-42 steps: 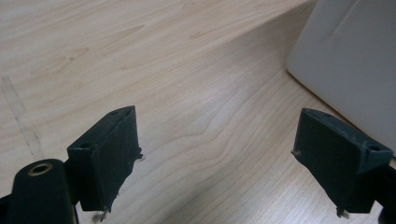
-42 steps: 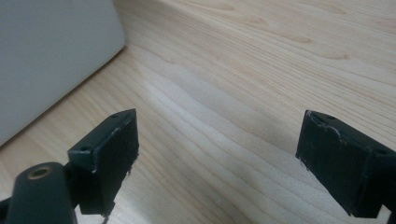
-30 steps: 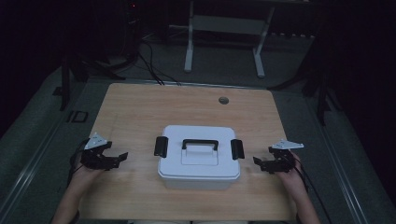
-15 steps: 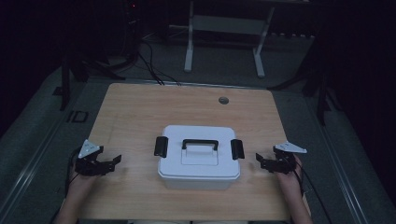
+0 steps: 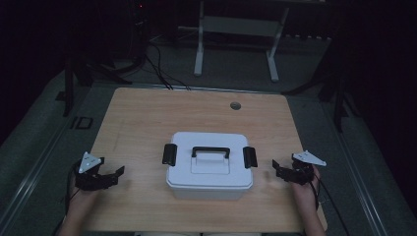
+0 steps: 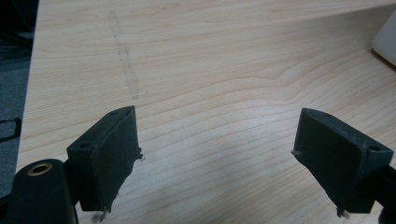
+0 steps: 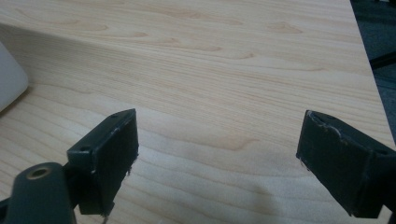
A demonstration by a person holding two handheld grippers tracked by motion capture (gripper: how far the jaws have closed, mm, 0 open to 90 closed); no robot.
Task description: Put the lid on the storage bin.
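High view: white box (image 5: 210,165) mid-table, lid on, black handle (image 5: 210,151) flat on top, black latches (image 5: 169,154) at both ends. Left claw (image 5: 116,173) well left of box, right claw (image 5: 277,170) just off its right end, both low over table (image 5: 147,113). Left gripper view: jaws wide apart, bare wood between, box corner (image 6: 386,39) far up-right. Right gripper view: jaws wide apart, holding nothing, box edge (image 7: 10,81) off to left.

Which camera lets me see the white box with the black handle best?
The high view: the whole white box sits mid-table, its handle on top. The left gripper view catches just a corner at the right edge; the right gripper view, a corner at its left.
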